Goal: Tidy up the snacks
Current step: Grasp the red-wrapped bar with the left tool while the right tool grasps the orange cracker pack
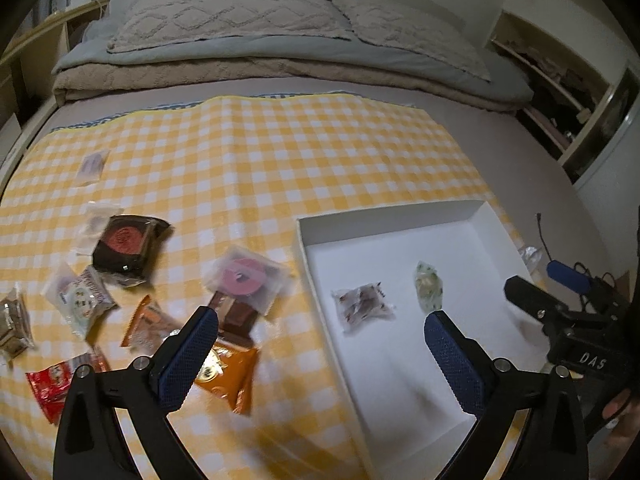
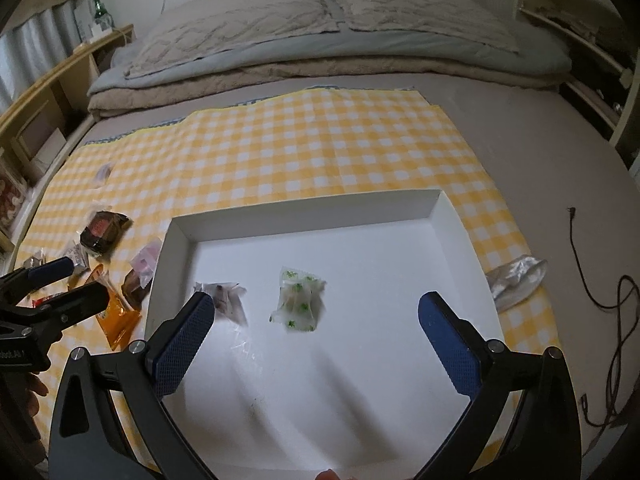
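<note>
A white box (image 1: pixel 404 220) (image 2: pixel 304 210) lies on a yellow checked cloth (image 1: pixel 280 152) on a bed. Inside it are a green-leaf wrapped snack (image 2: pixel 299 300) (image 1: pixel 429 286) and a clear wrapped snack with dark print (image 1: pixel 362 304) (image 2: pixel 228 298). Several snacks lie left of the box: a pink round one (image 1: pixel 248 278), a dark box with a red disc (image 1: pixel 126 246), an orange packet (image 1: pixel 226 372), a red packet (image 1: pixel 56 384). My left gripper (image 1: pixel 320 344) is open and empty over the box's left edge. My right gripper (image 2: pixel 316 322) is open and empty above the box.
Folded blankets and pillows (image 1: pixel 260 48) lie at the far end of the bed. A crumpled clear wrapper (image 2: pixel 516 276) sits right of the box. A black cable (image 2: pixel 600 280) runs on the right. Shelves (image 2: pixel 44 92) stand on the left.
</note>
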A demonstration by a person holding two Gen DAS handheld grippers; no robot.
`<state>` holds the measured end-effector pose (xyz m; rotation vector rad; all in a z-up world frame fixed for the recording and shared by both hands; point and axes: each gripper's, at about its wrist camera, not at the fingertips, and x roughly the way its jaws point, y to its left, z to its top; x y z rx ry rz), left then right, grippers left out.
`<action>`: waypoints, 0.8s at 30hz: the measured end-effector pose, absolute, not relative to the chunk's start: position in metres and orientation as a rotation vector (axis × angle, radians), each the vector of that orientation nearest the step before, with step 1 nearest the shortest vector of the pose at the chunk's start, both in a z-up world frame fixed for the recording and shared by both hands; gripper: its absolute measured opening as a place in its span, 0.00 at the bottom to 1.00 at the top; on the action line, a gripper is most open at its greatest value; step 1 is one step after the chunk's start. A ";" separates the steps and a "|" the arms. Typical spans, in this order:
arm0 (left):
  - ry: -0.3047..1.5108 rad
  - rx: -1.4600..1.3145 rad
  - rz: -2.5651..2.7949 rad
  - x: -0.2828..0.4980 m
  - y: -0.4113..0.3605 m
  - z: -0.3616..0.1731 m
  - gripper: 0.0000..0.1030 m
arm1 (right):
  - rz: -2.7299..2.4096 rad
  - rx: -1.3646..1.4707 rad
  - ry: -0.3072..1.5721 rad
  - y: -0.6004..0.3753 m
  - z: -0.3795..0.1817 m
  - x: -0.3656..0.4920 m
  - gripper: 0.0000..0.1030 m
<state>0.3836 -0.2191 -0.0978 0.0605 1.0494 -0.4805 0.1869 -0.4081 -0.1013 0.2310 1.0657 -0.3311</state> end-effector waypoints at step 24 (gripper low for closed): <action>1.001 0.070 -0.278 0.345 -0.071 -0.035 1.00 | -0.237 0.217 1.012 -0.330 -0.072 0.206 1.00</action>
